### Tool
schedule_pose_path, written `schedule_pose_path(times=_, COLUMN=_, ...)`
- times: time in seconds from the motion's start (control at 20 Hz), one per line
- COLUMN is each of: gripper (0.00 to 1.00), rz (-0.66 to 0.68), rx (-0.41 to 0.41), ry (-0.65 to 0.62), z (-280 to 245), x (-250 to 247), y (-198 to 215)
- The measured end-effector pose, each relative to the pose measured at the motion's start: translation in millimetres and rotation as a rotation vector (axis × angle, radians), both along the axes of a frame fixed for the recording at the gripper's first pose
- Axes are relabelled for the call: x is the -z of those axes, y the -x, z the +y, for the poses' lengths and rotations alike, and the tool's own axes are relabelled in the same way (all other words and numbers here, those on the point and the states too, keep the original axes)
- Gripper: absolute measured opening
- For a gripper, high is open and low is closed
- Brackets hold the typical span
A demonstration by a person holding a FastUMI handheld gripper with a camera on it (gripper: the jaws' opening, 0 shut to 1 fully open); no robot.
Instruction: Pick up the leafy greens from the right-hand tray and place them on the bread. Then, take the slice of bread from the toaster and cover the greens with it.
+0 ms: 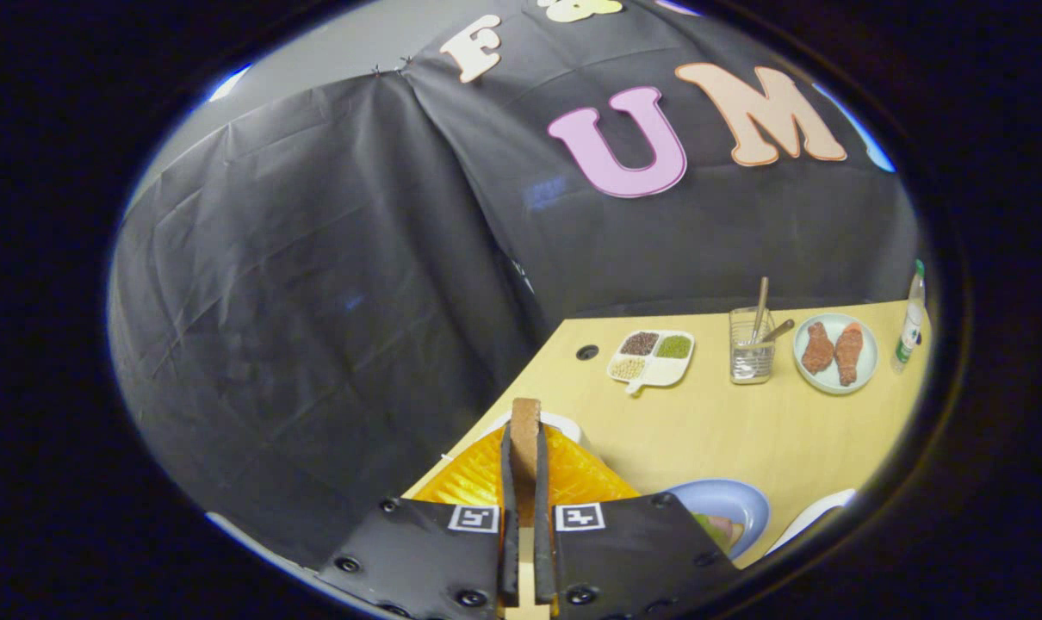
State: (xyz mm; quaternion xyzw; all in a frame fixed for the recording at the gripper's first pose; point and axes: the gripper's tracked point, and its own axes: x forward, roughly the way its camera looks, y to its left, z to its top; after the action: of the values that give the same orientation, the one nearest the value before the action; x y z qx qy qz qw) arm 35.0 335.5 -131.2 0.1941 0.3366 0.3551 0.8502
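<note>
My gripper (525,432) is shut on a slice of bread (525,412), which stands on edge between the two fingers with its brown crust poking past their tips. Right under the slice and fingers sits the shiny orange-yellow toaster (478,478). To the right of the fingers and lower is a blue plate (749,501); leafy greens (704,523) lie on it over a pale piece that is mostly hidden by the gripper body. The rim of a white tray (818,512) shows just right of the plate.
Far across the wooden table (702,430) stand a divided white dish of beans (650,357), a clear holder with utensils (752,349), a pale plate with two brown pieces (835,353) and a bottle (910,323). The table's left edge drops off beside the toaster.
</note>
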Motion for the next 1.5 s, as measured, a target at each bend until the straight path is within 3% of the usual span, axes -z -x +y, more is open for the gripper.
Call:
schedule_pose_path(times=0.5, gripper=0.10, rz=0.080, rx=0.116, ry=0.039, z=-64, x=54, y=5)
schedule_pose_path(times=1.2, gripper=0.10, rz=0.239, rx=0.193, ry=0.053, z=-88, x=148, y=29)
schedule_pose_path(times=1.5, gripper=0.10, rz=0.298, rx=0.288, ry=0.089, z=-118, x=181, y=28)
